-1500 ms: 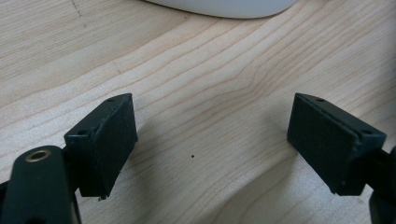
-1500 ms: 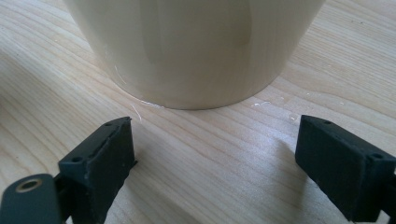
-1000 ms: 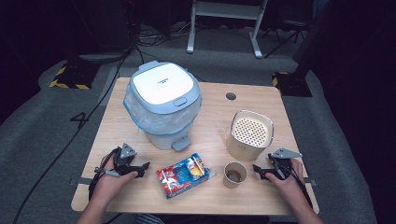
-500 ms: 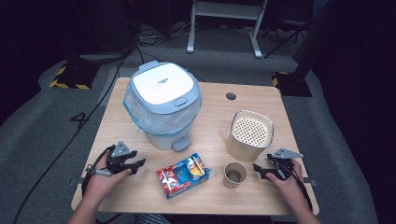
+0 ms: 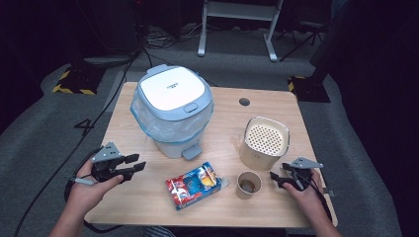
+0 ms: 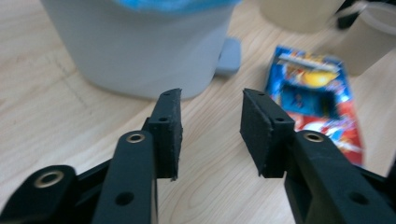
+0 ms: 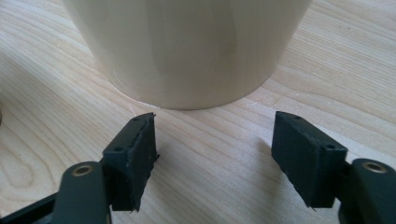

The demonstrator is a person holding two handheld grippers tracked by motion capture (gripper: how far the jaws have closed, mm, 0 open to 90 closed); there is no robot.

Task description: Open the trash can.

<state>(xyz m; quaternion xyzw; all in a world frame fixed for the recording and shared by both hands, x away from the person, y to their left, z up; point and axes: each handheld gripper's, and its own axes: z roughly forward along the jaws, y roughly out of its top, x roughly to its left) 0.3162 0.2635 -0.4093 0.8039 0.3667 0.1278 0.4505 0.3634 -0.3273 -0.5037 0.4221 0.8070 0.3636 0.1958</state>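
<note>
My left gripper [image 5: 138, 162] hovers over the table's front left, held in a hand. Its jaws have just been closing and now stand open with nothing between them [image 6: 211, 100]. Ahead of it in the left gripper view are the white pedal bin [image 6: 140, 46] and a red and blue snack packet [image 6: 317, 93]. My right gripper [image 5: 274, 178] rests at the front right beside a paper cup [image 5: 247, 184]. Its jaws have also just been closing; they stand open and empty [image 7: 215, 121], a short way from the cream container's base [image 7: 187, 46].
The pedal bin [image 5: 170, 111] with a blue liner stands at the back left of the wooden table [image 5: 232, 118]. The cream container [image 5: 264, 140] has a perforated top. The snack packet [image 5: 195, 185] lies at front centre. A cable trails off the table's left edge.
My left gripper has risen off the table and drifted slightly left, and its jaws have narrowed. The right gripper has kept its place, with its jaws a little narrower.
</note>
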